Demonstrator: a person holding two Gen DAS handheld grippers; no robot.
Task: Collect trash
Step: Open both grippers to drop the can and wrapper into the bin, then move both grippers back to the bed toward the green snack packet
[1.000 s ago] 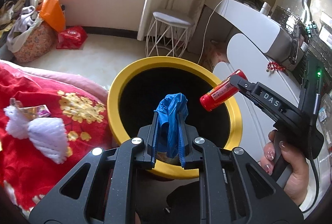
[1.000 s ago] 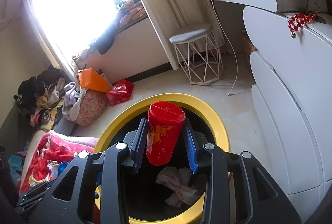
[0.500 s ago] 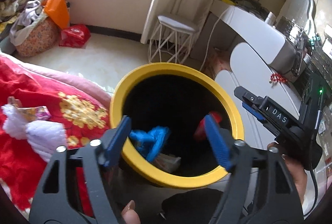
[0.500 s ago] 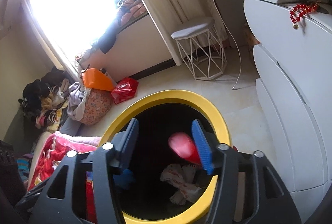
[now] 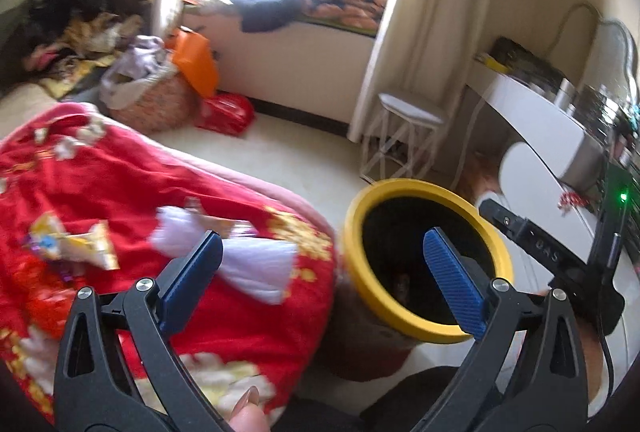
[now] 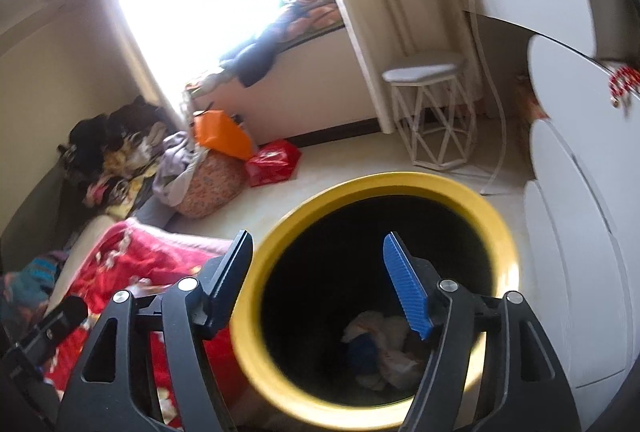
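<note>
A yellow-rimmed black trash bin (image 5: pixel 416 188) (image 6: pixel 380 182) stands on the floor beside the bed. My left gripper (image 5: pixel 320 252) is wide, its jaws still opening, with nothing between them; it points at the edge of the red blanket (image 5: pixel 120 176) and the bin's left rim. On the blanket lie a white foam net wrapper (image 5: pixel 256 264) and a yellow snack wrapper (image 5: pixel 76 244). My right gripper (image 6: pixel 316 252) hangs over the bin mouth, jaws opening and empty. Crumpled white paper and a blue scrap (image 6: pixel 364 350) lie at the bin's bottom. The right gripper's body (image 5: pixel 552 256) shows at the right of the left wrist view.
A white wire stool (image 5: pixel 404 136) (image 6: pixel 432 112) stands by the curtain. White rounded drawers (image 6: pixel 580 212) and a desk (image 5: pixel 540 116) flank the bin's right. A patterned basket (image 5: pixel 156 104), orange bag (image 6: pixel 222 134) and red bag (image 6: pixel 274 162) sit on the floor under the window seat.
Both grippers opened: the blue scrap and the red bottle dropped into the bin. My left gripper then swung left and up toward the blanket; the right one drew back slightly.
</note>
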